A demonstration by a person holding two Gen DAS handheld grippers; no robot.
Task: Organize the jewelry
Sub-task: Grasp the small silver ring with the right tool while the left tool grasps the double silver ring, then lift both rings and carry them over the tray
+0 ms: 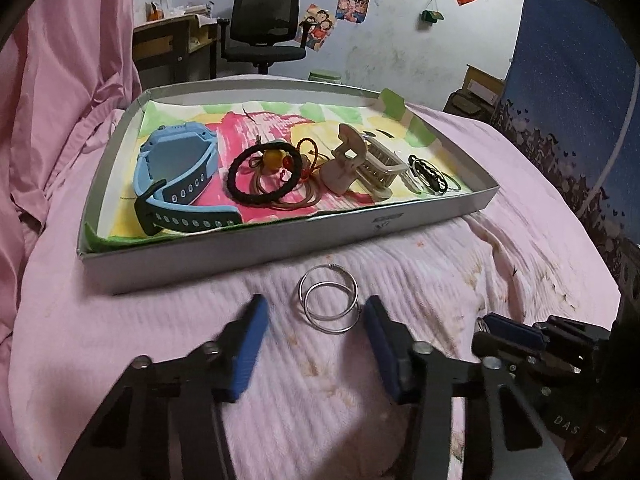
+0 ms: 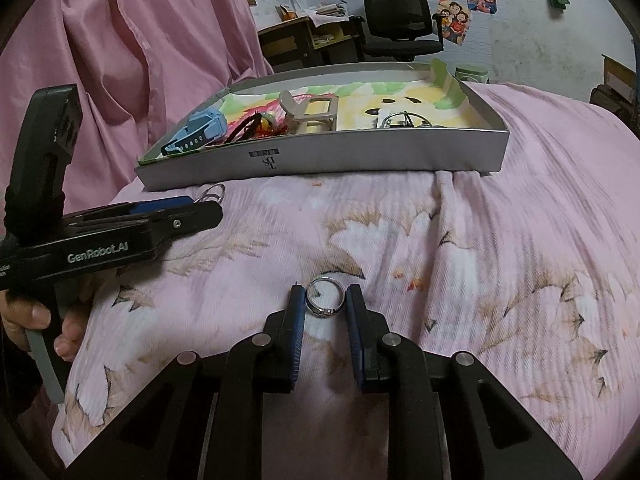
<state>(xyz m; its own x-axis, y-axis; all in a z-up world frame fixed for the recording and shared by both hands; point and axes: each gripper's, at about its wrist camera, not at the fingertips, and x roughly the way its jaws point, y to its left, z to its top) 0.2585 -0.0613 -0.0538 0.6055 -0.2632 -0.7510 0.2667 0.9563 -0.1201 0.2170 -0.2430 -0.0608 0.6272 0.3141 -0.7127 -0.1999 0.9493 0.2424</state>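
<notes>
Box (image 1: 280,240): watch (image 1: 176,184), hair claw (image 1: 360,164), bands.

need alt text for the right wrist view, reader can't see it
The right gripper, jaws open, straddles a silver ring lying on a pink bedspread. Beyond sits a shallow grey tray holding a blue watch, a hair clip and other pieces. At left a hand holds the left gripper near two thin hoops.

Pink quilted bed cover (image 2: 480,240) carries grey tray (image 1: 248,254), 2 hoop earrings (image 1: 328,304), ring (image 2: 325,295).
</notes>
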